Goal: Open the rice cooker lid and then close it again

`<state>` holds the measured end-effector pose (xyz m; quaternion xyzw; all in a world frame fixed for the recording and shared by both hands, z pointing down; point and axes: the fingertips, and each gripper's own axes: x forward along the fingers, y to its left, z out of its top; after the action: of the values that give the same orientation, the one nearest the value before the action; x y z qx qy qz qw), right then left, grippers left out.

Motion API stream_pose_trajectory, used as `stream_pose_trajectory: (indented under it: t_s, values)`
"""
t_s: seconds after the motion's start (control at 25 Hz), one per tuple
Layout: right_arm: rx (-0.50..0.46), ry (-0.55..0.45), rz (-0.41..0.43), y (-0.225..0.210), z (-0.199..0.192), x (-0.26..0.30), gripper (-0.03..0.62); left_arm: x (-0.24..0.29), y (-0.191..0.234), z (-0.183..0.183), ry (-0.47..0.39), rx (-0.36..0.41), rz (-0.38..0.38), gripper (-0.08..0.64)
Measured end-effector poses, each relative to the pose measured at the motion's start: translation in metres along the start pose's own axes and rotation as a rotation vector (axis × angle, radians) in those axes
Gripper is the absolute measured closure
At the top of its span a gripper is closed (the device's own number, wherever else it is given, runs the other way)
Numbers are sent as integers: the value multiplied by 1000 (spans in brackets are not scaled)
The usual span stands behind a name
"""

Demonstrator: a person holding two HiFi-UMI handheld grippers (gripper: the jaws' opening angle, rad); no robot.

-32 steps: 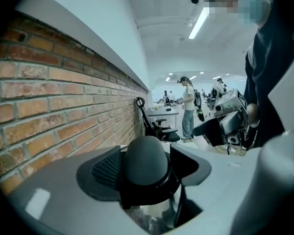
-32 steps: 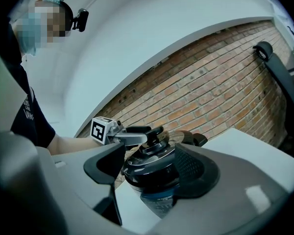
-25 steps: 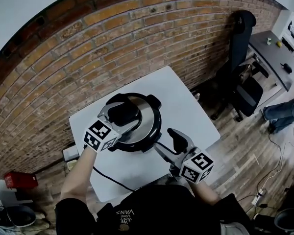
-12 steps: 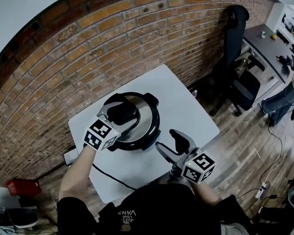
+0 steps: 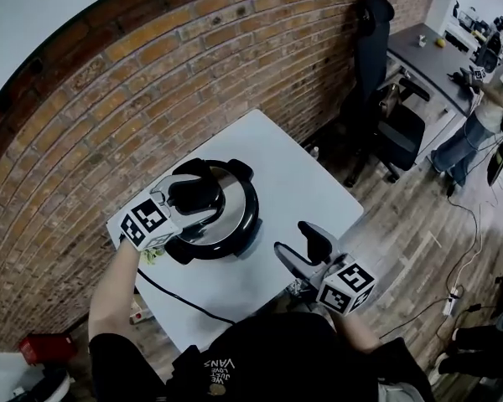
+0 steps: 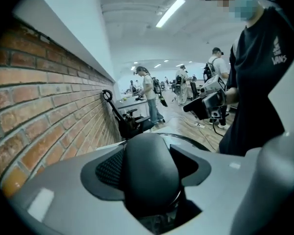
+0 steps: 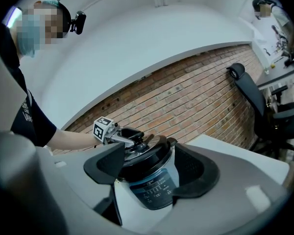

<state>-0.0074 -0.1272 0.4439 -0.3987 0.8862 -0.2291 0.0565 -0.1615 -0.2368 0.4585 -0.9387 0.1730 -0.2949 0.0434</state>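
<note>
The cooker [image 5: 237, 224] stands near the back-left part of the white tabletop [image 5: 306, 174], close to the brick wall, with its panel facing the person. Its lid [image 5: 232, 193] lies flat on the pot, so by my reading the lift has not begun.

The left claw [image 5: 203, 193] comes in from the side and is clenched on the black lid handle [image 6: 149, 173]. In the left gripper view the handle fills the gap between the jaws. That low, level grip looks meant for a turn or a straight pull upward.

The right claw [image 5: 295, 243] is released and holds nothing. It hangs over the tabletop's near edge, well apart from the cooker and aimed at it. I take that as standing by, clear of the lid's path and ready to steady the pot if it shifts.

The person's black shirt [image 6: 264, 82] reads "VANS". The cooker's front panel [image 7: 154, 190] carries rows of print, too small to read. Each claw's cube bears square black-and-white markers, not words.
</note>
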Motion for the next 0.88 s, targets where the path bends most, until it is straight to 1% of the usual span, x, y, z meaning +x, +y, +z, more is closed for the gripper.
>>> stream_pose_trajectory:
  t_s: [0.12,0.24,0.6,0.8,0.88]
  values:
    - [-1,-19,-36,-1,1,-10,282,0,-3,2,-10,37,-66,272]
    - [3,-33,-65,1,-1,-16,282,-1,-4,3,-23,42,-87,270]
    - [3,-46,-113,13,-8,-28,284,-5,-2,8,-43,23,-60,274]
    - [1,-58,-101,22,-10,-28,284,-18,-4,22,-76,31,-27,278]
    - [0,-55,-87,26,-9,-25,284,-19,-5,25,-76,37,-12,279]
